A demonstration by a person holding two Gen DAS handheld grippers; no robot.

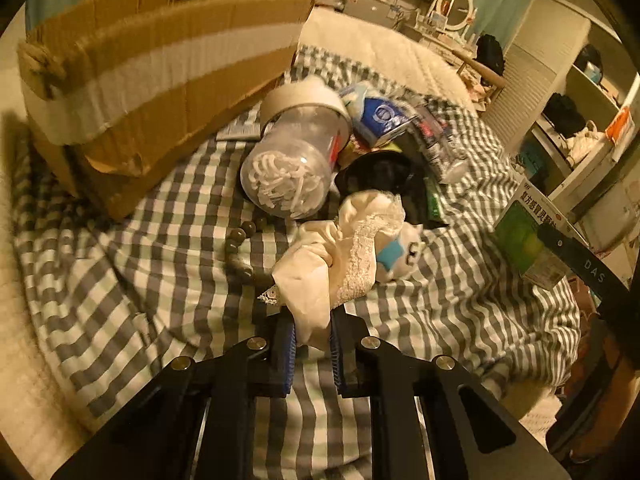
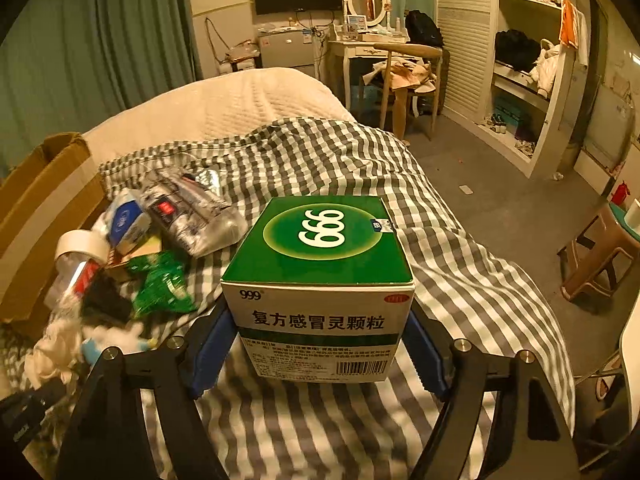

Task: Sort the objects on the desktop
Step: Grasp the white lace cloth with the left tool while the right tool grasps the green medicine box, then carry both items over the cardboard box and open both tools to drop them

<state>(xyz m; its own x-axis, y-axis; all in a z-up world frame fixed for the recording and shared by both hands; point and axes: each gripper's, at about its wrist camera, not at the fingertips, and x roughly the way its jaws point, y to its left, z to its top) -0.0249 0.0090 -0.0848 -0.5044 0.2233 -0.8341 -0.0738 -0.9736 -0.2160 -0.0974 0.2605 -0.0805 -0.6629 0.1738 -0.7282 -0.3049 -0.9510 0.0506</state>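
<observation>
Lying on its side beside the cardboard box (image 1: 160,80), a clear jar (image 1: 292,160) of white sticks points its taped mouth toward that box. Nearer than the jar, the left claw (image 1: 312,344) pinches a white lace cloth (image 1: 332,264). The right claw (image 2: 320,344) clamps a green medicine box (image 2: 320,276) marked "999" above the checked bedsheet (image 2: 460,248).

Right gripper (image 2: 320,344) jaws clamp green-and-white cardboard medicine box (image 2: 318,280) over grey-checked bedsheet (image 2: 460,264); cluttered pile left of jaws.
</observation>
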